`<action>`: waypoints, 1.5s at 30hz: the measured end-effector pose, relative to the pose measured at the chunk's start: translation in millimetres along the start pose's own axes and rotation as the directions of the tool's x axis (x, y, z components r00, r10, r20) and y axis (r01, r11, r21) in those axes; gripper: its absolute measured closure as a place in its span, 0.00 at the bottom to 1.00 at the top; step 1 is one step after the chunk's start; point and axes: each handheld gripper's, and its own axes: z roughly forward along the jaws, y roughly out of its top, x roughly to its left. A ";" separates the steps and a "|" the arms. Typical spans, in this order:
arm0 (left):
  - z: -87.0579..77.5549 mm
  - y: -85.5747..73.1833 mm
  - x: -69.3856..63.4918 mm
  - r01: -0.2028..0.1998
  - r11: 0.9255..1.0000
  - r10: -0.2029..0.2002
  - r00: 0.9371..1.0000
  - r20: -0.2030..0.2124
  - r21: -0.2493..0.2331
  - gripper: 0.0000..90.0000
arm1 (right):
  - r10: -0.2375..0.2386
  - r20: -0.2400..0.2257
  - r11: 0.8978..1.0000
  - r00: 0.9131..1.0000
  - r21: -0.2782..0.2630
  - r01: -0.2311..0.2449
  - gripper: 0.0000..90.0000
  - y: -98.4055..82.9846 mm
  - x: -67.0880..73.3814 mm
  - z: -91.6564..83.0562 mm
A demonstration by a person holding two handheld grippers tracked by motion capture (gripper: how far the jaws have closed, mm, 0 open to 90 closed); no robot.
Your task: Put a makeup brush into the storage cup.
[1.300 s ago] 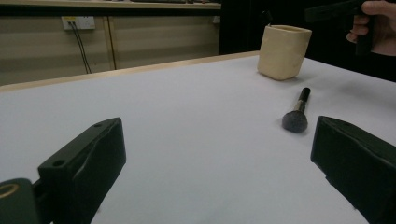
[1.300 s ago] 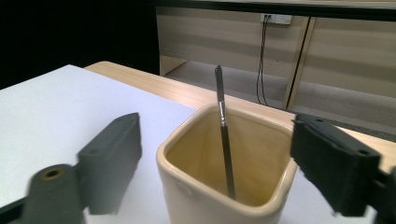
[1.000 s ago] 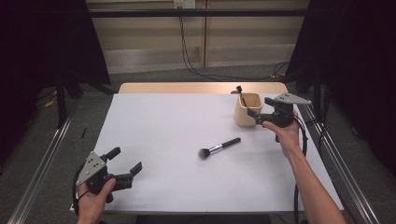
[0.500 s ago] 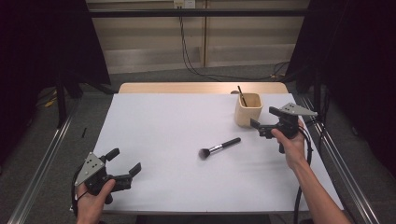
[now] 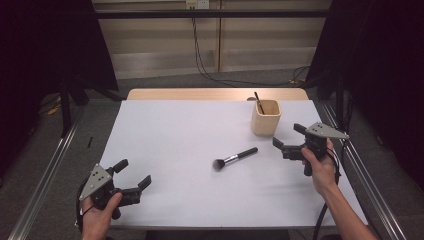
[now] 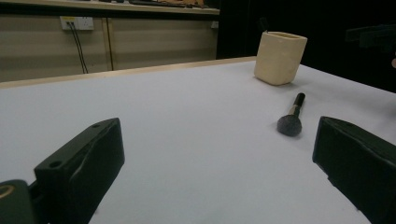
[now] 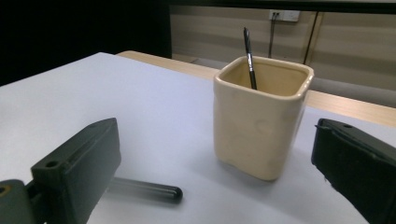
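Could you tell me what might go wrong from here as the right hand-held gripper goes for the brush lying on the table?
The cup stands close to the open right hand-held gripper; a careless swing could tip it, along with the thin brush leaning inside. The loose makeup brush lies flat on the table with a round handle, so it may roll or skid if nudged.

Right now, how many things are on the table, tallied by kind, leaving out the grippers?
Cream holder cup: 1
Makeup brush lying on the table: 1
Thin dark brush standing in the cup: 1
Total: 3
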 end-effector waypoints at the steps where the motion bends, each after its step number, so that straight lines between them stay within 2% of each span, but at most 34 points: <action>1: 0.0 0.0 -0.1 -0.001 1.000 0.001 1.000 -0.001 0.000 0.02 | -0.003 -0.001 1.000 1.000 0.002 0.003 0.01 -2.0 1.3 -1.7; 15: -0.7 -0.4 0.3 0.008 1.000 -0.008 1.000 -0.009 0.013 0.02 | -0.006 -0.003 1.000 1.000 0.022 0.007 0.01 -23.3 14.0 -27.5; 20: -0.8 -0.8 1.8 0.011 1.000 -0.011 1.000 -0.011 0.011 0.02 | -0.010 -0.014 1.000 1.000 0.000 0.010 0.01 -24.8 17.7 -34.9; 24: -2.1 -2.1 3.8 0.010 1.000 -0.010 1.000 -0.013 0.010 0.02 | -0.012 -0.002 1.000 1.000 -0.004 0.012 0.01 -26.9 21.9 -43.9; 26: -4.3 -2.0 4.4 0.006 1.000 -0.006 1.000 -0.023 0.006 0.02 | -0.005 0.021 1.000 1.000 -0.008 0.006 0.02 -30.3 23.9 -49.1; 37: -7.5 -1.8 3.4 0.002 1.000 -0.002 1.000 -0.029 0.002 0.02 | 0.014 0.031 1.000 0.999 0.021 -0.014 0.02 -47.3 30.5 -63.6; 45: -10.7 -0.8 1.8 -0.003 1.000 0.003 0.999 -0.034 -0.004 0.02 | -0.015 0.024 1.000 1.000 0.014 0.014 0.01 -52.6 33.9 -74.1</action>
